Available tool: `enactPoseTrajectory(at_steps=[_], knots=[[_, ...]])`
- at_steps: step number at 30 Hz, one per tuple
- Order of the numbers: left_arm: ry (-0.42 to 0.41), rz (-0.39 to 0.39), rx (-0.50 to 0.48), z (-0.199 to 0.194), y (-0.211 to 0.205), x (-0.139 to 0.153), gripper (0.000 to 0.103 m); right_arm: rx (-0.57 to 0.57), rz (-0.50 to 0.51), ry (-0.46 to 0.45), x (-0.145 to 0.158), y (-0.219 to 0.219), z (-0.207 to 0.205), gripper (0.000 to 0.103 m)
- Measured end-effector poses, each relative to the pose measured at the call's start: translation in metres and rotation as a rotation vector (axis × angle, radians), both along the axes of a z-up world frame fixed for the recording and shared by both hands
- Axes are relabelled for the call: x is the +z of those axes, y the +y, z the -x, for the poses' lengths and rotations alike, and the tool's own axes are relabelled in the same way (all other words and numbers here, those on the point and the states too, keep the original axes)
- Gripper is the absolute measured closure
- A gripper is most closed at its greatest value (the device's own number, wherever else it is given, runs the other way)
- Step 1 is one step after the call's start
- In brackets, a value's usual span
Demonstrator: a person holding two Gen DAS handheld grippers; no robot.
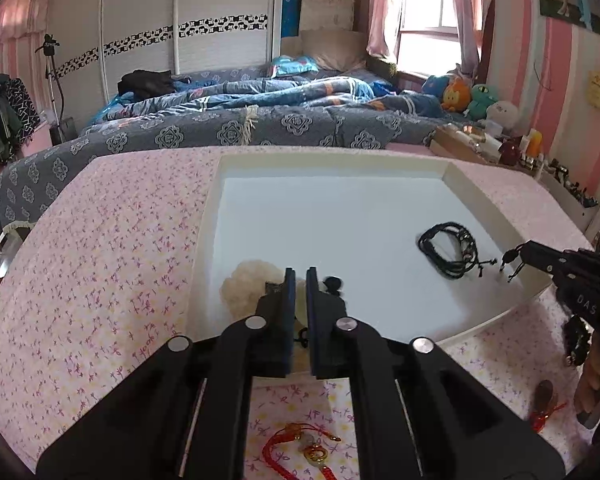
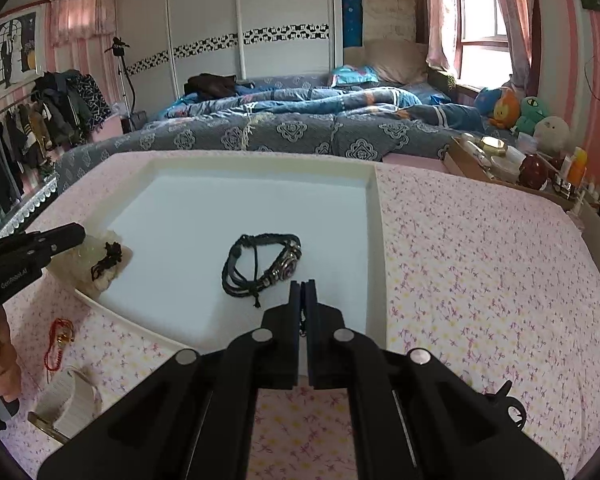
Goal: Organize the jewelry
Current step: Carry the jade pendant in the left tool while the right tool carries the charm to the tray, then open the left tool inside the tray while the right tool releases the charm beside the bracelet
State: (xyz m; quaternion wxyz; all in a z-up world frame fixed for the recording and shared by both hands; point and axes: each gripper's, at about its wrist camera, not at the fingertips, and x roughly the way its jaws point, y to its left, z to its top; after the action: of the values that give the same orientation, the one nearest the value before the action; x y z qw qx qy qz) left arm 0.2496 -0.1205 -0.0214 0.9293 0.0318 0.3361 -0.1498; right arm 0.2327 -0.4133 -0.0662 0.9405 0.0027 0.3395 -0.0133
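A white tray (image 1: 452, 172) lies on the pink floral tablecloth; it also shows in the right wrist view (image 2: 374, 216). A black leather bracelet (image 1: 450, 250) lies in it, also seen from the right (image 2: 262, 270). My left gripper (image 1: 300, 274) is shut on a pale stone pendant (image 1: 246, 286) with a black cord, at the tray's near left; the pendant shows in the right wrist view (image 2: 96, 262). My right gripper (image 2: 303, 284) is shut on a thin dark cord, just right of the bracelet; from the left it shows at the tray's right rim (image 1: 510, 258).
A red cord charm with a gold ring (image 1: 304, 446) lies on the cloth below my left gripper, also seen in the right wrist view (image 2: 60, 338). Another red-corded piece (image 1: 542, 404) lies at the right. A bed is behind the table. Bottles and boxes (image 2: 512, 164) crowd the far right.
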Motion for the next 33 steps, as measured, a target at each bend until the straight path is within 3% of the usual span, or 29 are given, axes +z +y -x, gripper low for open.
enactPoseTrajectory(at_steps=[13, 25, 28, 30, 32, 33], knots=[[0.049, -0.046, -0.01, -0.007, -0.01, -0.016, 0.101, -0.012, 0.03, 0.052, -0.01, 0.001, -0.007, 0.101], [0.049, -0.053, -0.013, -0.006, -0.017, -0.017, 0.101, -0.011, 0.034, 0.08, -0.017, 0.004, -0.011, 0.101], [0.016, -0.042, -0.023, -0.001, -0.014, -0.011, 0.1, -0.02, 0.012, 0.06, -0.013, 0.002, -0.01, 0.099], [0.008, -0.015, -0.022, 0.002, -0.011, -0.003, 0.094, -0.014, -0.001, 0.041, -0.007, 0.001, -0.006, 0.099], [-0.009, 0.001, -0.02, 0.008, -0.007, 0.006, 0.072, -0.022, 0.001, 0.004, 0.003, 0.0, 0.0, 0.095], [-0.023, -0.004, -0.015, 0.011, -0.006, 0.008, 0.068, -0.028, 0.001, -0.017, 0.009, 0.0, 0.004, 0.077]])
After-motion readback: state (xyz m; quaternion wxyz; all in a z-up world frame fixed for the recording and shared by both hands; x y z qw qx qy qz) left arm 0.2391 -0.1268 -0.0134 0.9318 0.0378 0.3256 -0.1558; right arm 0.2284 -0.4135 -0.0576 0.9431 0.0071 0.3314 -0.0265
